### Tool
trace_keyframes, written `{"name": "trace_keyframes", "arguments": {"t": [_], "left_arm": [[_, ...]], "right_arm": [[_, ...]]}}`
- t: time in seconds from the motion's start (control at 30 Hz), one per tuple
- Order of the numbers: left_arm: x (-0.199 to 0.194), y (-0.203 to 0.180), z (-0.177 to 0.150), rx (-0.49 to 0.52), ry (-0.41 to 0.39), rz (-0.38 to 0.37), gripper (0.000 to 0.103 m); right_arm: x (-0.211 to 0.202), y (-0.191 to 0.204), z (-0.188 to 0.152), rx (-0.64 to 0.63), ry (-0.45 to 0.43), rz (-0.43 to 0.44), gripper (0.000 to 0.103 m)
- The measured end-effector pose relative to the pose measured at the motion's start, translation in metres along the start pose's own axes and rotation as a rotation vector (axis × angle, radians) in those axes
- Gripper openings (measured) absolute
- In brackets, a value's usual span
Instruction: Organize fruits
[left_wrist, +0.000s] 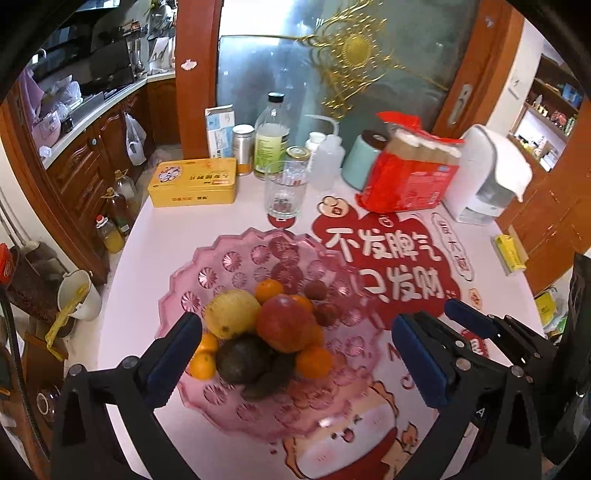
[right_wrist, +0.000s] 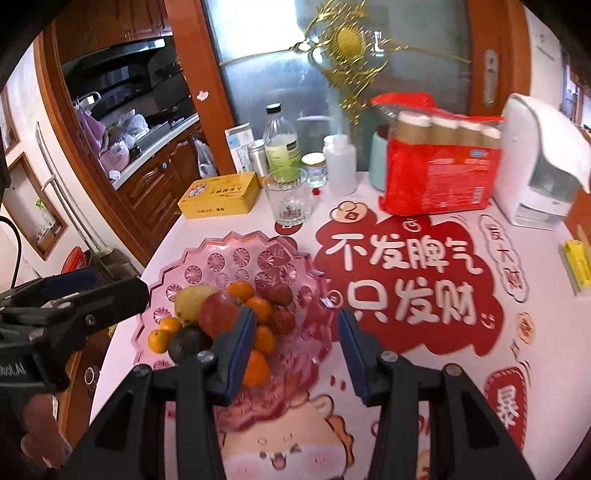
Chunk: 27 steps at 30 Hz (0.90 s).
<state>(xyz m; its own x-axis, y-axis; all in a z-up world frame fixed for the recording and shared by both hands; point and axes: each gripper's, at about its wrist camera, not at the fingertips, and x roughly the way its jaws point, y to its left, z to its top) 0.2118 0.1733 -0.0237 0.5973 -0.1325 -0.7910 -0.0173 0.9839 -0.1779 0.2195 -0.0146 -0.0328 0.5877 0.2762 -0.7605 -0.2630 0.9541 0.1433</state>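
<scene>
A pink glass plate (left_wrist: 236, 240) on the table holds a pile of fruit: a yellow fruit (left_wrist: 231, 314), a red apple (left_wrist: 284, 325), several oranges (left_wrist: 314, 363), a dark fruit (left_wrist: 242, 360) and small red fruits (left_wrist: 316, 290). My left gripper (left_wrist: 297, 325) hovers above the pile, jaws wide apart with nothing between them. The right gripper (right_wrist: 295, 314) stands over the plate's (right_wrist: 229, 254) right edge, beside the apple (right_wrist: 218, 314) and an orange (right_wrist: 255, 369). Its jaws are apart and empty. Each gripper also shows at the edge of the other's view.
Behind the plate stand a glass tumbler (left_wrist: 286, 190), a yellow tin (left_wrist: 194, 181), a bottle (left_wrist: 271, 136) and small jars. A red package of rolls (left_wrist: 410, 173) and a white appliance (left_wrist: 491, 177) sit at the back right. The table's edge runs close along the plate's left side.
</scene>
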Motion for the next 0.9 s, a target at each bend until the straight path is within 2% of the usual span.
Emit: {"name": "trace_keyframes", "arguments": {"t": [0.37, 0.5, 0.77, 0.9], "left_arm": [[-0.036, -0.039, -0.047, 0.046, 0.008, -0.015, 0.102], [-0.046, -0.053, -0.069, 0.058, 0.020, -0.006, 0.102], [-0.074, -0.080, -0.116, 0.051, 0.040, 0.046, 0.102], [-0.091, -0.096, -0.134, 0.057, 0.037, 0.050, 0.102]], "right_arm": [[-0.069, -0.020, -0.047, 0.039, -0.022, -0.041, 0.047], [-0.092, -0.027, -0.069, 0.036, -0.019, -0.053, 0.055], [-0.129, -0.046, -0.109, 0.036, 0.046, -0.038, 0.057], [-0.149, -0.051, -0.121, 0.040, 0.048, -0.036, 0.057]]}}
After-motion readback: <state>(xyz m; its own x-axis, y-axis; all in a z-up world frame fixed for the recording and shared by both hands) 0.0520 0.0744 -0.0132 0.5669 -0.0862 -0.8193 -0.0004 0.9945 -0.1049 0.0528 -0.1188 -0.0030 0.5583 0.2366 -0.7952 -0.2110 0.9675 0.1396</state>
